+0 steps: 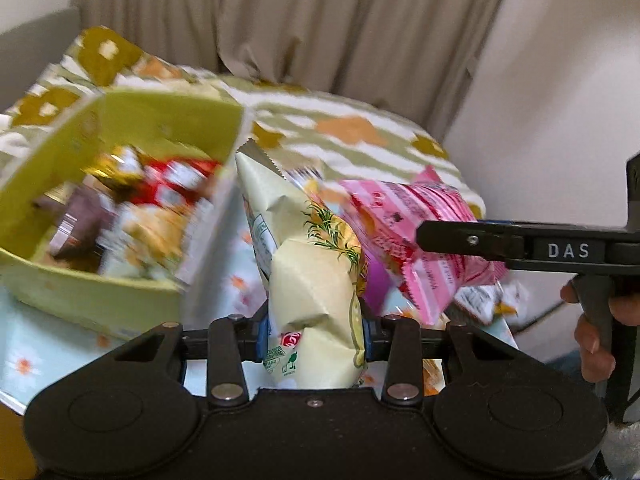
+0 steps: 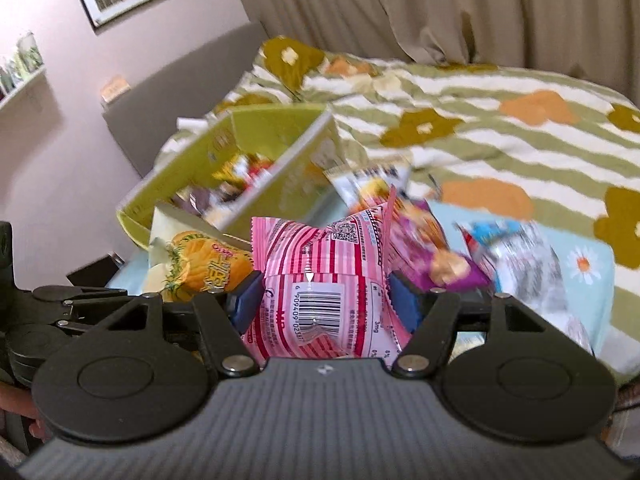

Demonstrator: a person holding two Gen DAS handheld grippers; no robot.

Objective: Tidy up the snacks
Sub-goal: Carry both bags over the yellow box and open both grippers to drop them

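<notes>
My left gripper [image 1: 314, 338] is shut on a cream-yellow snack bag [image 1: 308, 264] and holds it upright, right of a green box [image 1: 92, 296] that holds several snack packs. The bag also shows in the right wrist view [image 2: 200, 268]. My right gripper [image 2: 324, 300] is shut on a pink striped snack pack [image 2: 320, 276], barcode side up. In the left wrist view the pink pack [image 1: 404, 216] hangs from the right gripper just right of the cream bag. The green box [image 2: 280, 184] lies ahead and left of the right gripper.
Loose snacks lie on a light blue daisy-print cloth [image 2: 584, 264]: a purple pack [image 2: 436, 264] and a blue-and-silver pack [image 2: 520, 264]. A striped flower blanket [image 2: 500, 128] covers the bed behind. Curtains [image 1: 320, 20] hang at the back. A wall is on the left.
</notes>
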